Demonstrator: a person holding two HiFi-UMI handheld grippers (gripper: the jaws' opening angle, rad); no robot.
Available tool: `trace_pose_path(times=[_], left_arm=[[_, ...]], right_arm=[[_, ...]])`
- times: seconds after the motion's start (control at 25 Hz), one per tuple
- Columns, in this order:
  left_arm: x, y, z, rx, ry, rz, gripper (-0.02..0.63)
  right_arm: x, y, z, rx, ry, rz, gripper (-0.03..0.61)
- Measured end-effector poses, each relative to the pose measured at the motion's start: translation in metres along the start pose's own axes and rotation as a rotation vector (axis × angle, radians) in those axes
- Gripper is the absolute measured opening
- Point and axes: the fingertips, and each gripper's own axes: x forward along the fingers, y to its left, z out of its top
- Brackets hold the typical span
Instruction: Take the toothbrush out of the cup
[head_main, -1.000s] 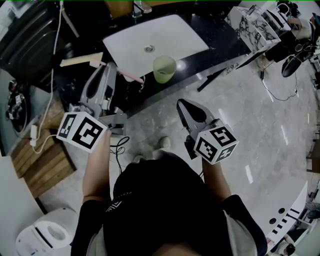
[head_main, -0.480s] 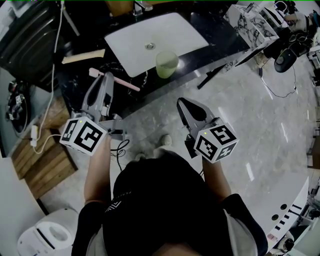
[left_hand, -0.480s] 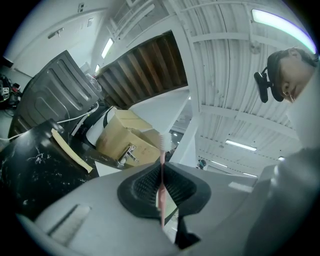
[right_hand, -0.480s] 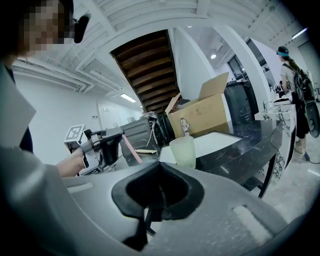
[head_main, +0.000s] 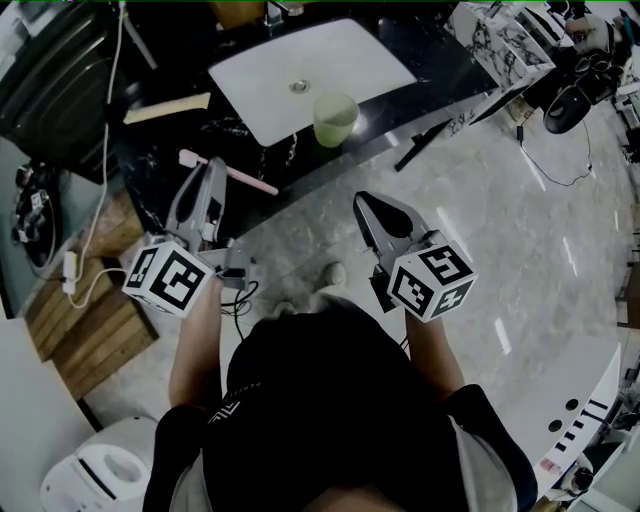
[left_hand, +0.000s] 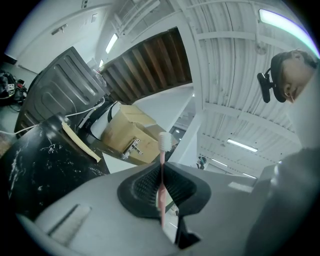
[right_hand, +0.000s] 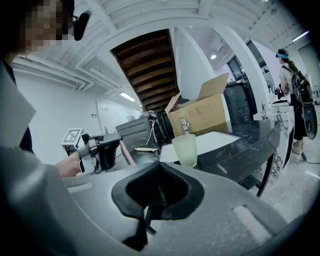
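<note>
No words, brand names or numbers can be read anywhere. The left hand-held gripper (head_main: 212, 170) and right hand-held gripper (head_main: 366, 202) bear only black-and-white square code patterns, no lettering.

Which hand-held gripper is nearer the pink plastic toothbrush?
Left. The left hand-held gripper clamps the pink plastic toothbrush; the right hand-held gripper hangs apart from it, off to its right.

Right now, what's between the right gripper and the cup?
Nothing: only floor and bare black counter separate the right gripper from the cup, seen in the head view.
</note>
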Motion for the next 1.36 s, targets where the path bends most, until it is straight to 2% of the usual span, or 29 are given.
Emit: trace_pose_path(times=[0.24,0.64,0.88,1.04,1.36], left_arm=[[-0.009,0.011,-0.014,-0.018,0.044,0.020,0.031],[-0.015,0.010,-0.021,-0.054,0.046,0.014,0.031],[-0.016,0.009,-0.027,-0.116,0.047,0.007,0.030],[-0.012,0.002,-0.026,-0.110,0.040,-0.012,0.029],[-0.013,0.003,-0.029,-0.128,0.041,0.004,0.029]], right_arm=[[-0.001,0.000,-0.001,-0.008,-0.003,-0.006,0.002],[-0.008,-0.007,0.005,-0.025,-0.020,-0.040,0.002],[-0.008,-0.007,0.006,-0.024,-0.024,-0.035,0.002],[-0.009,-0.010,0.007,-0.022,-0.029,-0.037,0.002],[-0.009,-0.010,0.007,-0.015,-0.026,-0.032,0.002]])
